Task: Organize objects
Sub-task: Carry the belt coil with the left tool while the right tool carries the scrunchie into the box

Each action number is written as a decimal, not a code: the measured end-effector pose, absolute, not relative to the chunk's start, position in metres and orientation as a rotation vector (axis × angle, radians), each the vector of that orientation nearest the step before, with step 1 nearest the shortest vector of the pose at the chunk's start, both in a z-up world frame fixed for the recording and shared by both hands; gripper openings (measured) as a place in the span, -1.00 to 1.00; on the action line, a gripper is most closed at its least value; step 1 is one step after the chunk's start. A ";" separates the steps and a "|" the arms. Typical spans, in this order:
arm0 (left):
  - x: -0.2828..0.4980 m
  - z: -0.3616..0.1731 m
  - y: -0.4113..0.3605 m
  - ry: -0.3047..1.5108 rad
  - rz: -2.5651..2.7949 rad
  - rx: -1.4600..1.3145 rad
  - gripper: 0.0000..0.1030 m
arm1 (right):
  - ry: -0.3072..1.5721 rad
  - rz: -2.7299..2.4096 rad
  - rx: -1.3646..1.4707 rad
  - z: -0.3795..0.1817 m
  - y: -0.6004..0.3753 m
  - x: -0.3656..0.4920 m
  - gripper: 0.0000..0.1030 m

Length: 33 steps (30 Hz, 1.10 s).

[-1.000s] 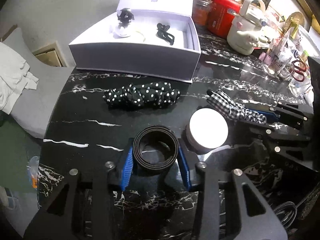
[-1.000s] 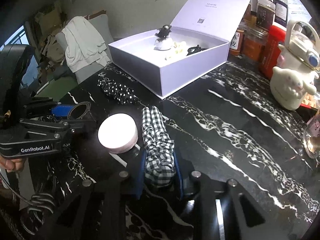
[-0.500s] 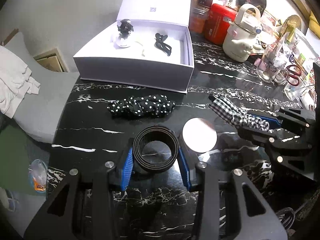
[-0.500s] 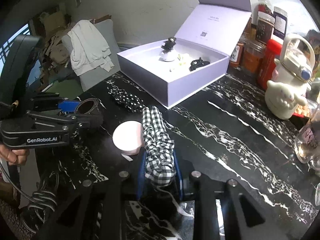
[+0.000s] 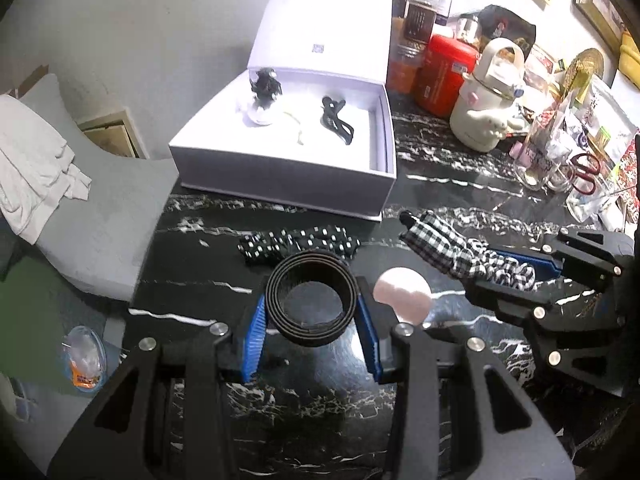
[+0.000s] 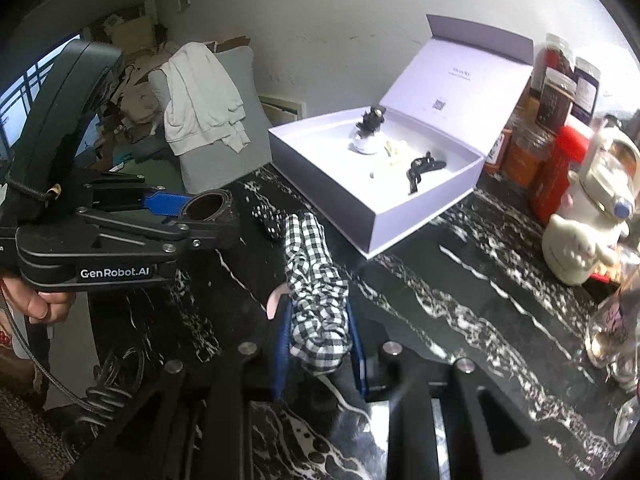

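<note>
My left gripper (image 5: 312,320) is shut on a coiled black belt (image 5: 312,298), held above the black marble table (image 5: 304,412). My right gripper (image 6: 318,344) is shut on a black-and-white checked scrunchie (image 6: 316,280), also lifted off the table. Each gripper shows in the other's view: the right gripper (image 5: 516,270) at the right, the left gripper (image 6: 188,210) at the left with the belt (image 6: 208,208). A polka-dot scrunchie (image 5: 298,242) and a round pale pink tin (image 5: 402,294) lie on the table. An open white box (image 5: 288,176) stands beyond, with a small figurine (image 5: 264,92) and a black hair clip (image 5: 336,120) inside.
Jars (image 5: 420,28), a red canister (image 5: 446,74), a white kettle (image 5: 488,116) and glassware (image 5: 540,160) crowd the back right. A grey chair (image 5: 80,216) with white cloth (image 5: 32,160) stands left of the table. A person's hand (image 6: 36,300) holds the left gripper's handle.
Both grippers have risen from the table with their loads, so the table, tin and box look smaller and farther. The grips have not changed.
</note>
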<state>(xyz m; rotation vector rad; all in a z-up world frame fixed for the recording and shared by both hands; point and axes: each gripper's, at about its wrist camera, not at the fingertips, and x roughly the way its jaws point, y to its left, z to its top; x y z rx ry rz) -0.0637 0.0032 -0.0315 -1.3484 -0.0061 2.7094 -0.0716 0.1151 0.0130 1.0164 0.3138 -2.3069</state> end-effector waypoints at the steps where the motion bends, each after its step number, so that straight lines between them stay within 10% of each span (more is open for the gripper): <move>1: -0.064 -0.029 0.002 -0.008 2.717 -1.340 -0.25 | 0.319 -2.306 1.008 0.016 0.114 -0.073 -0.51; 33: -0.165 0.037 -0.006 0.119 2.827 -1.162 -0.25 | 0.431 -2.337 0.866 0.069 0.083 -0.163 -0.51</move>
